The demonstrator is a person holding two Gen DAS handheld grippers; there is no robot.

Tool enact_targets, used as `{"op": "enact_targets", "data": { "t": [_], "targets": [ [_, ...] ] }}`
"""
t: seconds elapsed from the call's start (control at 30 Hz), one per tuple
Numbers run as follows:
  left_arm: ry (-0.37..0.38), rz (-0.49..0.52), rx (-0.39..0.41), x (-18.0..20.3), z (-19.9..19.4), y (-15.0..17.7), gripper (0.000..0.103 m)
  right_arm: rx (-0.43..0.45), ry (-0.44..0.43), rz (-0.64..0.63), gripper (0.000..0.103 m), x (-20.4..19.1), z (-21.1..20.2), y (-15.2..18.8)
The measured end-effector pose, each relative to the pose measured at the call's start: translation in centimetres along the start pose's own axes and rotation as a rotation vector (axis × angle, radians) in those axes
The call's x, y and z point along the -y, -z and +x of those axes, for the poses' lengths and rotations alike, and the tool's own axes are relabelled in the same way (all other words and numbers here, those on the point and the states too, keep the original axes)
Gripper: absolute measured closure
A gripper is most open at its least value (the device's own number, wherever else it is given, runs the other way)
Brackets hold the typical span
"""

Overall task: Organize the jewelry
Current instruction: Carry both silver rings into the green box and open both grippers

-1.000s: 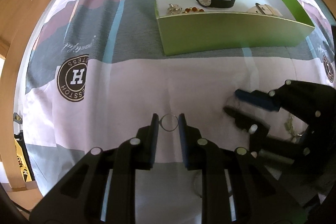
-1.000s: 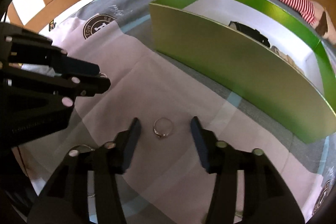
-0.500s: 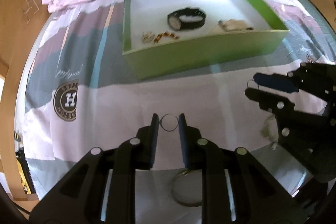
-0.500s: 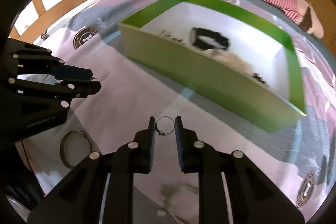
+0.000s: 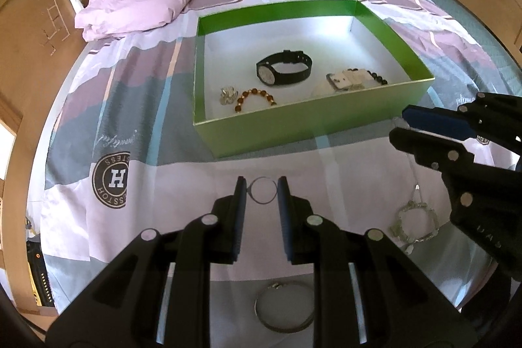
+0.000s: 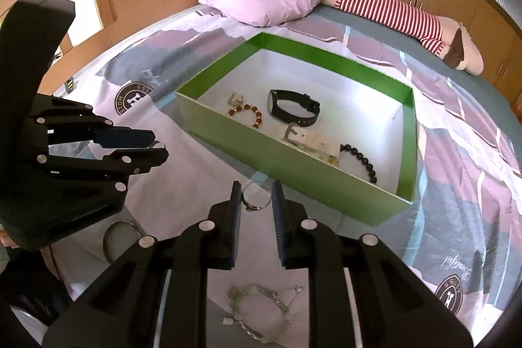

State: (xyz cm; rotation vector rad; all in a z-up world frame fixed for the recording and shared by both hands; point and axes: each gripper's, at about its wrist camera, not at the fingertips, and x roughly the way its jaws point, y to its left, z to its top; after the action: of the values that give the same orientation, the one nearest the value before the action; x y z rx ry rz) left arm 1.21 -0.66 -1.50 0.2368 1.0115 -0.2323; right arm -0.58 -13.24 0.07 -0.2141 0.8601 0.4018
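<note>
Jewelry is split between bedspread and box: the left gripper (image 5: pixel 261 194) pinches a thin plain silver ring (image 5: pixel 263 190), the right gripper (image 6: pixel 256 198) clamps a silver ring with a small setting (image 6: pixel 255 198), both held above the bedspread (image 5: pixel 182 181) near the green cardboard box (image 5: pixel 293 123), which holds a black wristwatch (image 5: pixel 283 71) and amber bead bracelet (image 5: pixel 253 98)
</note>
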Motion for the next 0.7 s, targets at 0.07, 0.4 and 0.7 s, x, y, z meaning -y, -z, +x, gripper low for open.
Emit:
{"op": "enact_targets", "data": {
  "t": [0.07, 0.4, 0.7],
  "targets": [
    [0.011, -0.002, 0.010, 0.0, -0.2, -0.1, 0.084, 0.017, 0.005, 0.009, 0.084, 0.2, -0.3, -0.1],
    [-0.003, -0.003, 0.102, -0.2, -1.3, -4.1, 0.084, 0.145, 0.042, 0.084, 0.084, 1.8, -2.2, -0.9],
    [0.018, -0.093, 0.037, -2.1, 4.2, -8.2, 0.084, 0.172, 0.129, 0.216, 0.084, 6.5, 0.3, -1.6]
  ]
}}
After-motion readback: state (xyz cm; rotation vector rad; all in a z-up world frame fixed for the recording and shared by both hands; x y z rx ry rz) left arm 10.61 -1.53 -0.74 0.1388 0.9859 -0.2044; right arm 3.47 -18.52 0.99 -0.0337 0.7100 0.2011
